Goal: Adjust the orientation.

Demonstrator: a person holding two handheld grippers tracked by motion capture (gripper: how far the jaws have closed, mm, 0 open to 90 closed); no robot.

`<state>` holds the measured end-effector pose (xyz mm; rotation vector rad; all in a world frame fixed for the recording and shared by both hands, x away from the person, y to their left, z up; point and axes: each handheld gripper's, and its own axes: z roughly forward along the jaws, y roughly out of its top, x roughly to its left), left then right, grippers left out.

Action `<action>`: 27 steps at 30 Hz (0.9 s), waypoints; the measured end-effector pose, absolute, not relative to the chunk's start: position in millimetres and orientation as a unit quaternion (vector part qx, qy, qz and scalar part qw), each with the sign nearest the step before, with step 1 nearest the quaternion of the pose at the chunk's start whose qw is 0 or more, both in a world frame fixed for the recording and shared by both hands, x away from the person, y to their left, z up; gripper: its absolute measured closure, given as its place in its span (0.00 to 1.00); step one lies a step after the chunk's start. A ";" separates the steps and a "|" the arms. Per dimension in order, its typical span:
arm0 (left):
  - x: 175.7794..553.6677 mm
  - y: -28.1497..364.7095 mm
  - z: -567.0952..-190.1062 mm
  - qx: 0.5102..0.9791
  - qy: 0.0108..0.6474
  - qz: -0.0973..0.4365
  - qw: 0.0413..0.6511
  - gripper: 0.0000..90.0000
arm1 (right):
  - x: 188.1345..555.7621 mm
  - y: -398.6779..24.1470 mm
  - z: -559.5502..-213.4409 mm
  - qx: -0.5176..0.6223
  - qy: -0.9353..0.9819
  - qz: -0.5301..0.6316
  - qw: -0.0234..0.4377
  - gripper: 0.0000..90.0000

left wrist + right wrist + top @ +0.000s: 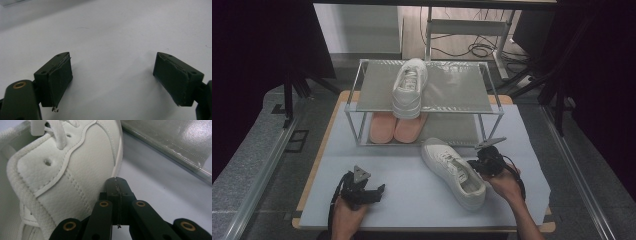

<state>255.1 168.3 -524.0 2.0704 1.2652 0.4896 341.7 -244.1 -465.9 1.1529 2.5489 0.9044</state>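
A person is working at a worktop (pixel 377 175) covered in pale sheet, where a two-tier wire shoe rack (pixel 424 95) is standing along the far edge. One white sneaker (pixel 409 86) is already sitting on the rack's top shelf, toe pointing away, and a pair of pinkish insoles or slippers (pixel 396 127) is lying on the lower shelf beneath it. The second white sneaker (pixel 453 171) is lying on the worktop, just in front of the rack's right front leg, angled with its heel toward the near right corner. The right gripper (pixel 484 162) is pressing up against this shoe's outer side near the collar; in the right gripper view its jaws are standing fully closed with nothing between them, their tip touching or all but touching the leather just above the sole (pixel 75 182), though the view is too close to say whether it is really nudging the shoe. The left gripper (pixel 362 189) is resting toward the near left corner of the worktop, well apart from the shoe, its jaws spread wide over bare surface in the left gripper view. Judging from this, the job of shelving the pair is looking about half done: one shoe is up, the other is not yet grasped, and it is waiting to be gripped, lifted and set beside its mate on the top shelf.
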 end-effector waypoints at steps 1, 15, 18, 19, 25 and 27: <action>255.1 168.3 -524.0 0.791 0.483 0.187 0.327 0.17 | 341.0 -243.1 -465.9 0.390 0.863 0.305 0.102 1.00; 255.2 168.3 -524.0 0.790 0.483 0.187 0.327 0.17 | 344.5 -221.7 -467.9 0.375 0.868 0.310 0.097 1.00; 255.2 168.4 -524.0 0.790 0.483 0.187 0.327 0.17 | 349.5 -217.9 -468.5 0.377 0.867 0.311 0.095 1.00; 255.2 168.4 -524.0 0.790 0.483 0.187 0.327 0.17 | 350.4 -216.8 -468.6 0.377 0.867 0.311 0.096 1.00; 255.1 168.3 -524.0 0.790 0.483 0.187 0.327 0.17 | 349.8 -205.2 -470.3 0.367 0.871 0.314 0.087 1.00; 255.1 168.3 -524.1 0.790 0.483 0.187 0.327 0.17 | 349.2 -198.9 -470.6 0.360 0.874 0.315 0.087 1.00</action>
